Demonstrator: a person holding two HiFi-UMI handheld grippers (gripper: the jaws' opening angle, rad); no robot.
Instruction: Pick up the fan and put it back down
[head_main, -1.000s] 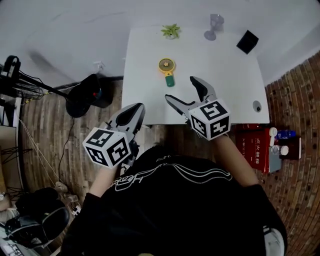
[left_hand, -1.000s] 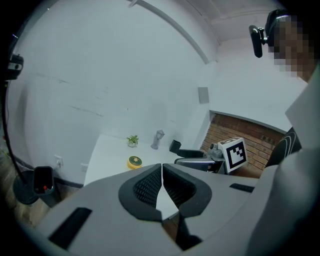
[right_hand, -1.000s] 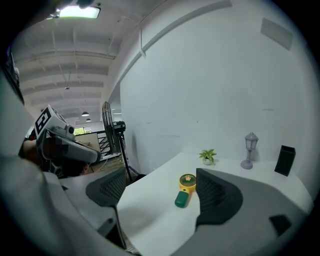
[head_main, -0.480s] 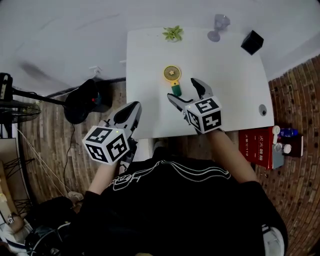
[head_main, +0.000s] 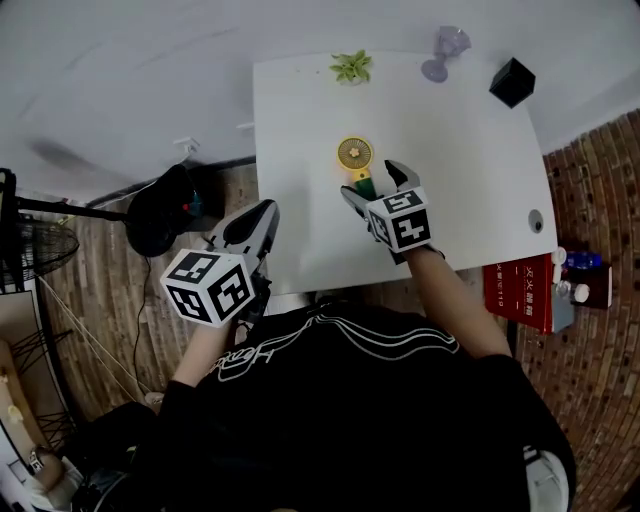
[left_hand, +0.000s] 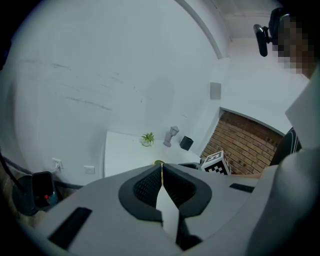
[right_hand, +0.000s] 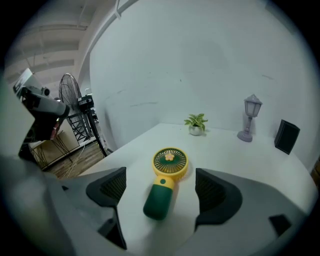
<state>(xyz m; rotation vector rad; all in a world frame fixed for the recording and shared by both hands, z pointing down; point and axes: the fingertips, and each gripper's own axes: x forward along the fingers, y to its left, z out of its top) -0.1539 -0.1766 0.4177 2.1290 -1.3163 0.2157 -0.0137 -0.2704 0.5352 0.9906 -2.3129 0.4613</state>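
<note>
The fan (head_main: 355, 158) lies flat on the white counter (head_main: 300, 120), its yellow head away from the person and its green handle toward them. The right gripper (head_main: 370, 182) hovers at the handle, fingers spread wide on either side of it, not touching. The left gripper (head_main: 258, 218) hangs left of the fan, off the counter's edge, fingers pressed together on nothing. Beyond the fan stand a plant (head_main: 351, 67), a lamp (head_main: 445, 50) and a black box (head_main: 512, 82).

— how is the light looking?
— soft and even; the white counter (head_main: 300, 130) is glowing bright, and the fan (right_hand: 169, 164) is casting only a faint shadow.
— sharpness?
— both gripper views are bending and darkening at their rims, with the nearest parts blurring.
</note>
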